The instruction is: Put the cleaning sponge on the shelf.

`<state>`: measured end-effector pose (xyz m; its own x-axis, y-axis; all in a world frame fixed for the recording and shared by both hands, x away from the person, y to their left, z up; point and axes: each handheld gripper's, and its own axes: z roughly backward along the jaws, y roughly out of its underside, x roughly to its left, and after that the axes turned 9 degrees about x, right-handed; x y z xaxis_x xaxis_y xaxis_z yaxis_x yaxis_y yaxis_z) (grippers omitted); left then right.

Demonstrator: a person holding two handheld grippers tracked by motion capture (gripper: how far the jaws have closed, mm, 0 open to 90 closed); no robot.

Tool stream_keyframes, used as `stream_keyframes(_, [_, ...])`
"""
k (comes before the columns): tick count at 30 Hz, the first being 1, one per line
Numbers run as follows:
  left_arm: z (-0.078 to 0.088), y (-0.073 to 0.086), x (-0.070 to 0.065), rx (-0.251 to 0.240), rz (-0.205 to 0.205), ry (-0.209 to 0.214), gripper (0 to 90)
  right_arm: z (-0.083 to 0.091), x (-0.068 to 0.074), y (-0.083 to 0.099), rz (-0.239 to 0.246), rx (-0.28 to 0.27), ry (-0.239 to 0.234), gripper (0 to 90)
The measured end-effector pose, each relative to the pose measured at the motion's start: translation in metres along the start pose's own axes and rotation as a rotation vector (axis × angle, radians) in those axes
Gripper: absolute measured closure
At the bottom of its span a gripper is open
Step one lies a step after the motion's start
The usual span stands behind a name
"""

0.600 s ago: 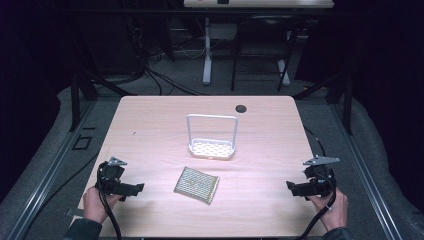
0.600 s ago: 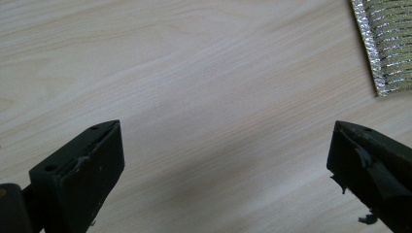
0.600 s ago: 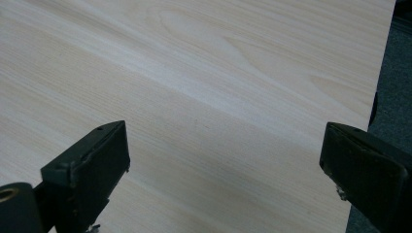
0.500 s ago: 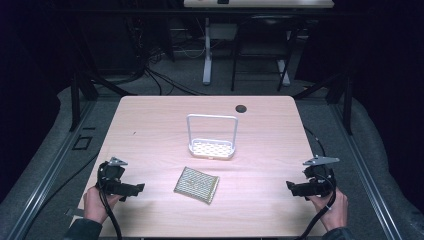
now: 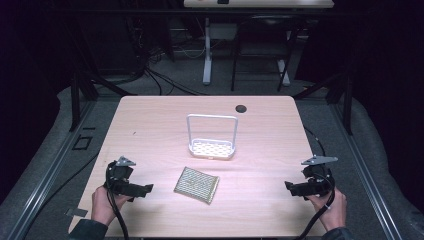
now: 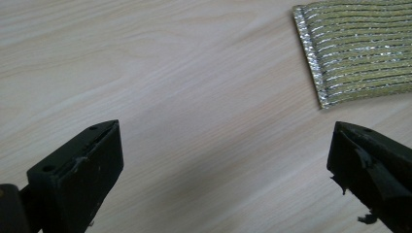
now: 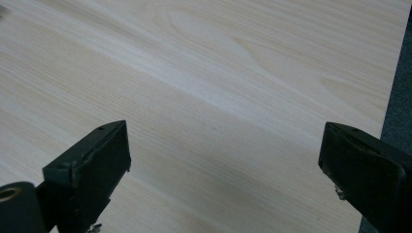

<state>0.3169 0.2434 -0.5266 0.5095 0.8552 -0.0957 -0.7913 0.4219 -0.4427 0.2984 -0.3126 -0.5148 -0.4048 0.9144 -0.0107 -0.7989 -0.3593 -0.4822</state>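
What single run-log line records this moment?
left gripper: open, empty | right gripper: open, empty | metallic scrubber pad: flat between them, untouched | white rack: behind pad

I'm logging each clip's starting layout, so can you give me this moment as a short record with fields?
surface: light wooden table
middle of table: white rack with a perforated base and a tall handle, standing upright
near side of rack: ribbed gold and silver sponge, lying flat, apart from the rack
far edge: small dark round hole
left gripper: open, low over the table, left of the sponge, not touching it
right gripper: open, near the table's right edge, holding nothing
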Motion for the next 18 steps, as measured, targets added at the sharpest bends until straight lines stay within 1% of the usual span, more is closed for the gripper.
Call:
stream_keyframes(1, [-0.001,-0.003,-0.004,-0.002,-0.012,0.006,0.0,0.000,0.000,0.000,0.003,0.011,-0.001,4.0])
stream_keyframes(2, [-0.001,-0.003,-0.004,-0.002,-0.012,0.006,0.0,0.000,0.001,0.000,0.001,0.007,-0.002,4.0])
stream_keyframes(3, [-0.003,-0.006,-0.010,-0.002,-0.023,0.015,0.0,0.000,0.001,-0.001,0.002,0.008,-0.002,4.0])
stream_keyframes(4, [-0.003,-0.006,-0.010,-0.002,-0.023,0.015,0.0,0.000,0.001,-0.001,0.002,0.008,-0.002,4.0])
stream_keyframes(5, [-0.005,-0.010,-0.015,-0.004,-0.045,0.023,0.0,0.000,0.001,-0.001,0.004,0.004,0.000,4.0])
stream_keyframes(6, [-0.005,-0.010,-0.015,-0.004,-0.045,0.023,0.0,0.000,0.001,-0.001,0.005,0.003,0.000,4.0])
stream_keyframes(7, [-0.007,-0.012,-0.019,-0.004,-0.048,0.026,0.0,0.000,0.001,-0.001,0.005,0.003,0.001,4.0])
stream_keyframes(8, [-0.009,-0.015,-0.023,0.002,-0.061,0.030,0.0,-0.001,0.001,-0.001,0.007,0.004,0.001,4.1])
stream_keyframes(11, [-0.014,-0.021,-0.033,0.005,-0.083,0.043,0.0,-0.001,0.002,-0.002,0.008,0.010,-0.001,4.1])
stream_keyframes(12, [-0.018,-0.025,-0.040,0.011,-0.103,0.047,0.0,-0.002,0.002,-0.002,0.011,0.010,0.001,4.1])
stream_keyframes(13, [-0.018,-0.025,-0.040,0.011,-0.103,0.047,0.0,-0.002,0.002,-0.002,0.011,0.010,0.001,4.1])
stream_keyframes(15, [-0.021,-0.029,-0.046,0.013,-0.119,0.057,0.0,-0.002,0.003,-0.003,0.018,0.021,-0.002,4.2])
stream_keyframes(18, [-0.025,-0.036,-0.054,0.012,-0.136,0.065,0.0,-0.003,0.005,-0.004,0.026,0.012,-0.003,4.3])
